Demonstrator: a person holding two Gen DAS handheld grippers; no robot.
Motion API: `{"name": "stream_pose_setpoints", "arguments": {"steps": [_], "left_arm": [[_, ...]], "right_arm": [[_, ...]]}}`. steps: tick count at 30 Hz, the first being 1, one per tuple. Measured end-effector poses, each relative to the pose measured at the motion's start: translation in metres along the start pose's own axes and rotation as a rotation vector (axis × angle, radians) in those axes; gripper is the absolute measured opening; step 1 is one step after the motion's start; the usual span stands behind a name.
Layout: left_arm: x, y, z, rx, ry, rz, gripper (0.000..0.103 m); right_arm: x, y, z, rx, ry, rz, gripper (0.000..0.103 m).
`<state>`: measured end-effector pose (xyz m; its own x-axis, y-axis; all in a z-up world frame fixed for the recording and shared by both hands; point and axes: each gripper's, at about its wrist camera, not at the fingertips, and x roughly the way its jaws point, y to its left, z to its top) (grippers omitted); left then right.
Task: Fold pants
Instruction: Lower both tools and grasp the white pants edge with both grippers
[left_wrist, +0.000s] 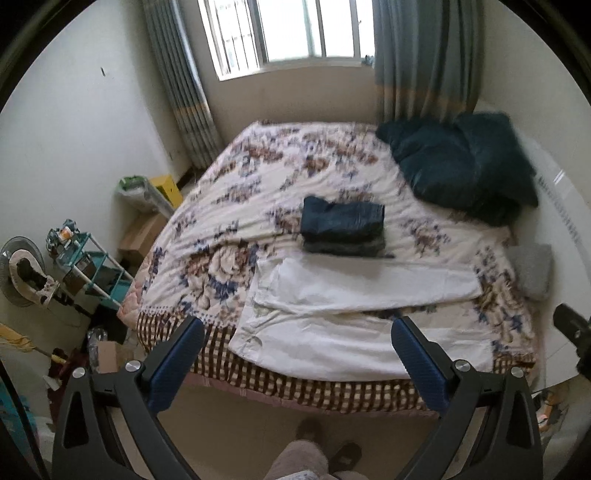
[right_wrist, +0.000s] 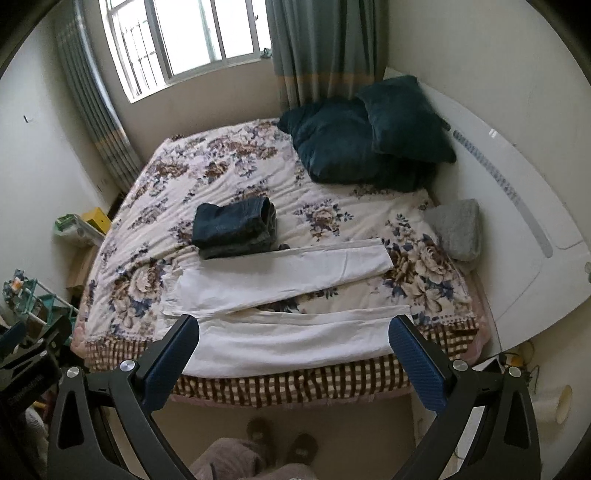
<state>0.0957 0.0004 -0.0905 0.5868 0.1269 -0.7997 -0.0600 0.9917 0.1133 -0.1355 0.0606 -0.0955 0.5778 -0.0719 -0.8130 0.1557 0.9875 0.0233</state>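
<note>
Both grippers' jaws gape empty above smooth white pants (right_wrist: 288, 302) splayed on the floral bedspread (right_wrist: 221, 170).

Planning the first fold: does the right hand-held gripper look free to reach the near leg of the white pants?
Probably yes. The right hand-held gripper is open above the white pants at the bed's near edge, and nothing lies between them.

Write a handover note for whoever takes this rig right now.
Left hand-held gripper: open, empty, held above the bed's near edge.
Right hand-held gripper: open, empty, same height.
White pants: spread flat along the near side of the bed, legs apart, waist to the left, unfolded.
Done: folded dark pants stacked mid-bed.
Left: fold the white pants, probably leg over leg first.
</note>
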Motion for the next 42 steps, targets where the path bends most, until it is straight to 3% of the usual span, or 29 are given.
{"name": "stream_pose_setpoints", "arguments": {"steps": [7,14,20,26,29,30,33,37,42], "left_arm": [[0.115,-0.021,0.023,0.043,0.145,0.026,0.103],[0.248,-0.045,0.064,0.143,0.255,0.007,0.103],[0.364,-0.076,0.085,0.378,0.297,-0.006,0.103],[0.482,-0.121,0.083,0.7,0.322,-0.058,0.102],[0.539,-0.139,0.072,0.795,0.378,-0.11,0.087],[0.559,-0.148,0.066,0.835,0.398,-0.117,0.077],[0.601,-0.171,0.054,0.936,0.428,-0.154,0.066],[0.63,-0.193,0.049,1.003,0.459,-0.221,0.066],[0.655,-0.207,0.05,1.102,0.481,-0.246,0.067]], "right_arm": [[0.119,0.0,0.036,0.02,0.141,-0.028,0.103],[0.268,0.018,0.081,-0.016,0.254,-0.079,0.103],[0.409,0.035,0.118,-0.101,0.331,-0.109,0.103],[0.562,0.038,0.134,-0.201,0.439,-0.098,0.103],[0.635,0.037,0.131,-0.264,0.496,-0.093,0.103],[0.659,0.035,0.129,-0.289,0.513,-0.093,0.103],[0.717,0.034,0.118,-0.341,0.563,-0.073,0.099],[0.778,0.036,0.108,-0.444,0.624,-0.02,0.094],[0.838,0.036,0.103,-0.575,0.669,0.0,0.093]]}}
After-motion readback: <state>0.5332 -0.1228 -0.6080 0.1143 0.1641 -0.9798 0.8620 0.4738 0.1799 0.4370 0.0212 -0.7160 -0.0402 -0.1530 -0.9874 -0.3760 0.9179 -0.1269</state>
